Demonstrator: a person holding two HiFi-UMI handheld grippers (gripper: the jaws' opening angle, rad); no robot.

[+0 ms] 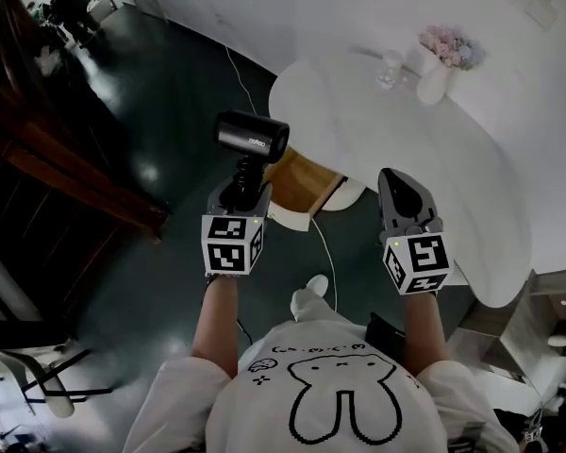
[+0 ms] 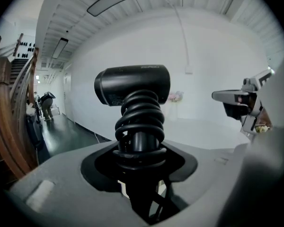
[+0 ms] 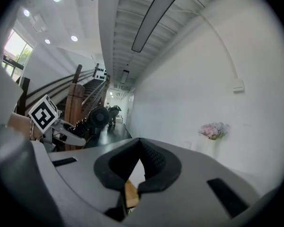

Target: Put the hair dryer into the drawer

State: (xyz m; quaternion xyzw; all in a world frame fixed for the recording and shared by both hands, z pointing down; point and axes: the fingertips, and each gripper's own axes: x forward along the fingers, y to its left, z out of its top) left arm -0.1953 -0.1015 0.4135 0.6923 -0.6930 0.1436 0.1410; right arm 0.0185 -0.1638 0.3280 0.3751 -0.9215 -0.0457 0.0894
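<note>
We see left tongs (image 1: 242, 190) pinching the hair dryer (image 1: 252, 137) handle | right tongs (image 1: 397, 179) pressed together, empty | bench (image 1: 358, 130) at 1 o'clock

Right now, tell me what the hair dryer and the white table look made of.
Hair dryer: probably black plastic with a satin finish; a soft highlight runs along its barrel. Coiled cord: looks rubbery, dull black. White table: smooth, faintly glossy top; painted wood or a stone composite, cannot tell.

The hair dryer (image 1: 252, 138) is black, the table (image 1: 406, 149) white, the flowers (image 1: 448, 45) pink, the floor (image 1: 160, 102) dark.
</note>
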